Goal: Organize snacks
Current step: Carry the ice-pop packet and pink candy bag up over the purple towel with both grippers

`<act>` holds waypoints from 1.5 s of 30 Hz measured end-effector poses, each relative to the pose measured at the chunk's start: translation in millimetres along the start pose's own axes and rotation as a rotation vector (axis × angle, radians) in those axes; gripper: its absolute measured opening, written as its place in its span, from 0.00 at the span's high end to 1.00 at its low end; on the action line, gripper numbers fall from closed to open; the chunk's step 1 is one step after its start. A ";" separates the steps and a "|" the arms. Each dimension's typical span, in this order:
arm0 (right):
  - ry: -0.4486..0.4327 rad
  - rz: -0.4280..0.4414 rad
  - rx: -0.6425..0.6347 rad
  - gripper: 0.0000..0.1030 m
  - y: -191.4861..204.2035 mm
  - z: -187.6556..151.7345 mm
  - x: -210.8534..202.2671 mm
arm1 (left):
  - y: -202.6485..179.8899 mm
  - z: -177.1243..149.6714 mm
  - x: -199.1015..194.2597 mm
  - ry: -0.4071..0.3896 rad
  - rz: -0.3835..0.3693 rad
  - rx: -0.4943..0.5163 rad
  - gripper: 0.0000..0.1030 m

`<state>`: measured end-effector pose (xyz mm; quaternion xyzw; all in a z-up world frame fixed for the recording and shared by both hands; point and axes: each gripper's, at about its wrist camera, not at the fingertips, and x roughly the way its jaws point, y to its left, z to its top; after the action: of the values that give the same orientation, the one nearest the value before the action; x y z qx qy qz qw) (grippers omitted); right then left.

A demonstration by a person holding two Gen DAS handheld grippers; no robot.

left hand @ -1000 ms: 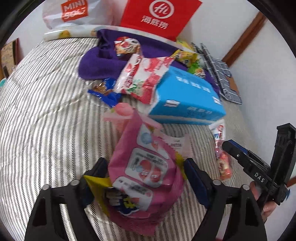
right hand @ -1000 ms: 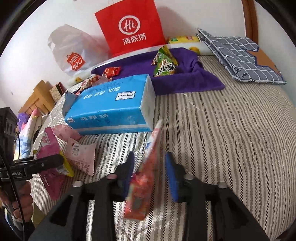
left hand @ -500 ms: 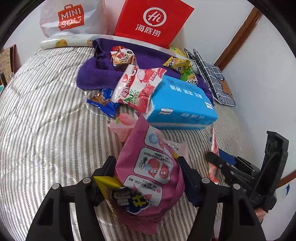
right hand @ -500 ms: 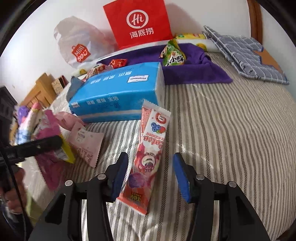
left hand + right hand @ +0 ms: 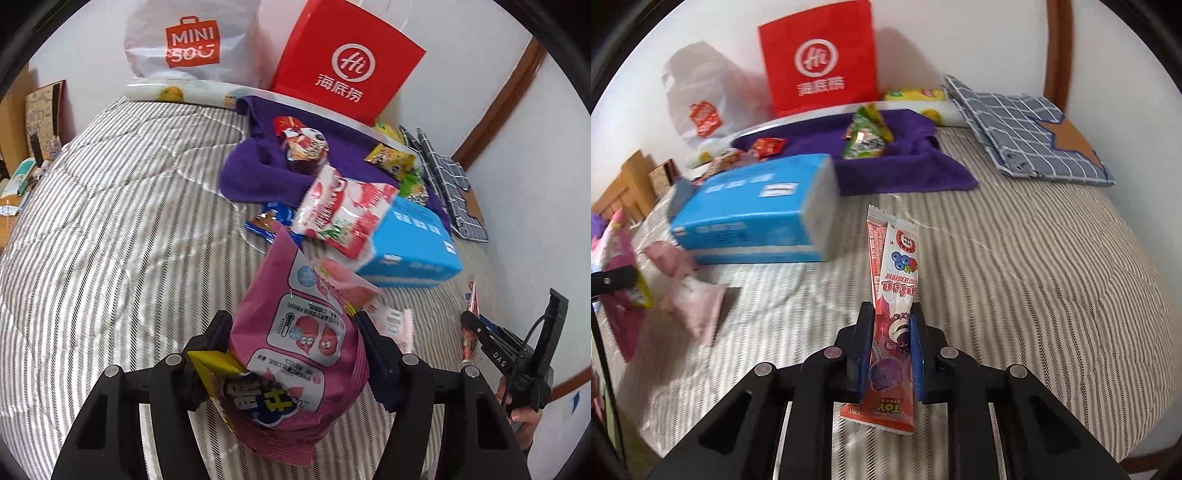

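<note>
The long red candy stick (image 5: 892, 295) stands low in the middle of the frame, pointing up, away from the right hand-held gripper (image 5: 888, 343), which just squeezed shut on it. The left hand-held gripper (image 5: 295, 354) pinches a pink snack bag (image 5: 299, 343), now lifted off the striped bed (image 5: 1034, 258)

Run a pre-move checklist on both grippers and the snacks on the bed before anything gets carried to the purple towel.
1. Right gripper has just closed and is shut on the long red candy packet: ok.
2. Left gripper shut on the pink snack bag, fingers pressing its sides: ok.
3. Pink bag fully clear of the striped bedcover: cannot tell.
4. Free patch on the purple towel beside the green snack pack: ok.
5. Blue tissue box lies between the pink bag and the towel: not ok, go around.
</note>
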<state>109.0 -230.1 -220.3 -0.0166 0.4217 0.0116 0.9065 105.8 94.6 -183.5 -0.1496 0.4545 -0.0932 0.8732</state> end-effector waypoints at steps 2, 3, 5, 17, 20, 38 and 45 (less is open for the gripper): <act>-0.005 -0.017 -0.005 0.81 1.3 -0.2 4.9 | 1.2 2.6 3.1 -0.002 0.021 0.000 0.37; -0.019 -0.022 -0.011 0.81 2.6 0.2 4.7 | 2.8 2.4 3.0 -0.009 0.036 0.000 0.37; -0.029 -0.023 -0.025 0.80 5.6 -0.2 5.7 | 2.9 3.6 7.1 -0.012 0.059 0.004 0.37; -0.022 0.019 0.023 0.65 -4.5 -7.8 -0.8 | 3.1 5.6 16.1 -0.005 0.077 0.036 0.27; -0.034 -0.007 0.014 0.66 -0.3 -9.4 0.2 | 3.9 4.8 14.2 -0.003 0.086 0.044 0.26; -0.044 0.020 0.047 0.81 -2.3 -3.2 -18.3 | 9.6 -1.2 -14.2 -0.050 0.038 0.054 0.39; -0.092 0.021 0.032 0.81 3.7 3.5 -37.6 | 12.3 -2.6 -31.7 -0.077 0.035 0.032 0.39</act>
<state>87.3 -226.5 -189.4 0.0029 0.3798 0.0150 0.9249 85.9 115.2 -164.9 -0.1313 0.4213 -0.0794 0.8938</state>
